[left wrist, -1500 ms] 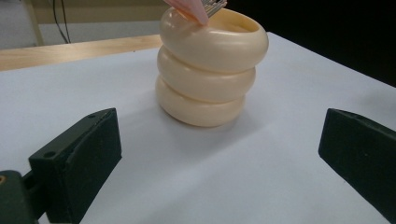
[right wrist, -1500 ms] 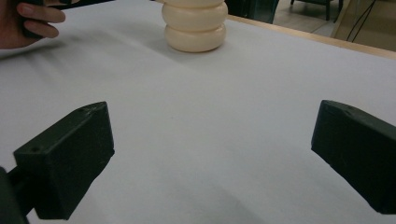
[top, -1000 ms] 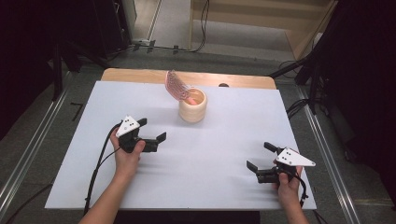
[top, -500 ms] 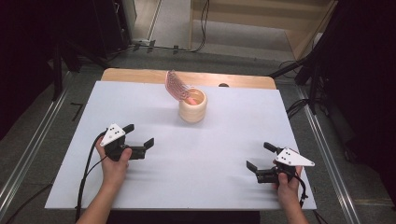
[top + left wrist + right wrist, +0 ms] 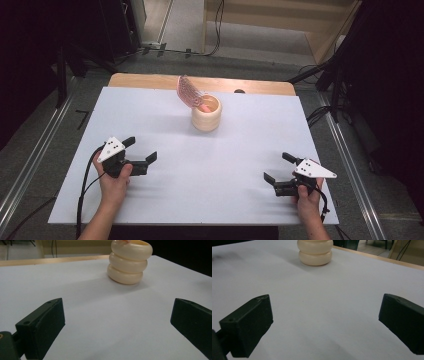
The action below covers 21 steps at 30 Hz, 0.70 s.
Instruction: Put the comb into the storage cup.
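**Left gripper drawn back toward the near edge**

Distance has opened between my left gripper [image 5: 140,150] and the cream ribbed cup [image 5: 206,113]. A second ago that gripper sat farther in on the white tabletop [image 5: 225,160]; half a second ago it had slid outward and nearer to me, and now it sits by the near left part of the tabletop, well apart from the cup. Its jaws are spread wide with nothing between them, and in the left gripper view the cup [image 5: 129,262] stands off ahead of them, a little to one side.

My right gripper [image 5: 276,169] has not shifted across the three pictures. It rests near the near right corner, jaws likewise wide apart and empty, with the cup [image 5: 315,252] far up the tabletop in the right gripper view.

The cup stands upright near the middle of the far edge, and a pink ridged piece [image 5: 189,92] leans out of it over its far left rim; something orange-pink shows inside, too small to make out.

I read the pull-back as a release done with: nothing is held, and both tools sit parked on my side. Either the work at the cup is finished, or the next reach starts from here.
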Motion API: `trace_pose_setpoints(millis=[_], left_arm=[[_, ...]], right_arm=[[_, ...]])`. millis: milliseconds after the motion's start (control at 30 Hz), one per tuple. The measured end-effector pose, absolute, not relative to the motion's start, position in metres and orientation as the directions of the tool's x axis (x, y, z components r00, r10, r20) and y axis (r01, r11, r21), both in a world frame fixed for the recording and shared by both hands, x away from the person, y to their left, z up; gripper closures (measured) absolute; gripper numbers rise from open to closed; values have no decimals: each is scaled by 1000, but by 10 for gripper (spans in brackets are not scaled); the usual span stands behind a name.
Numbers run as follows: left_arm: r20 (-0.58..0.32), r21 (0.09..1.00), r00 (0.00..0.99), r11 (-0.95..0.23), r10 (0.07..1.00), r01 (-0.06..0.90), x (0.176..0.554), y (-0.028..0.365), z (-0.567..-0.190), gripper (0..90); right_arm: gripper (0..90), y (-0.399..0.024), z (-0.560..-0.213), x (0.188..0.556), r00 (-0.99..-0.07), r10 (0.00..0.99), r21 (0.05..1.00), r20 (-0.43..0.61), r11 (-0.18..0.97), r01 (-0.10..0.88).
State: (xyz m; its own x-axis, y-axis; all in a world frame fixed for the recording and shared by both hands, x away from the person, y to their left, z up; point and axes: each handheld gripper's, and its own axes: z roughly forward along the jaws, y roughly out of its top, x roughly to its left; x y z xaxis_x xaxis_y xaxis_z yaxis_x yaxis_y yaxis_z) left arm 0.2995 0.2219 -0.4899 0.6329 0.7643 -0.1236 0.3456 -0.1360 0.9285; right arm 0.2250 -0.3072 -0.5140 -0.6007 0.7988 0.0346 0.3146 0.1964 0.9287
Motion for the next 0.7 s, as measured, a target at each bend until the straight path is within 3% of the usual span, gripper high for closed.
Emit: trace_pose_setpoints(millis=[700], left_arm=[[-106, 926, 596, -139, 796, 350, 290, 256, -490, 0]], right_arm=[[0, -307, -514, 225, -598, 800, 927, 35, 198, 318]])
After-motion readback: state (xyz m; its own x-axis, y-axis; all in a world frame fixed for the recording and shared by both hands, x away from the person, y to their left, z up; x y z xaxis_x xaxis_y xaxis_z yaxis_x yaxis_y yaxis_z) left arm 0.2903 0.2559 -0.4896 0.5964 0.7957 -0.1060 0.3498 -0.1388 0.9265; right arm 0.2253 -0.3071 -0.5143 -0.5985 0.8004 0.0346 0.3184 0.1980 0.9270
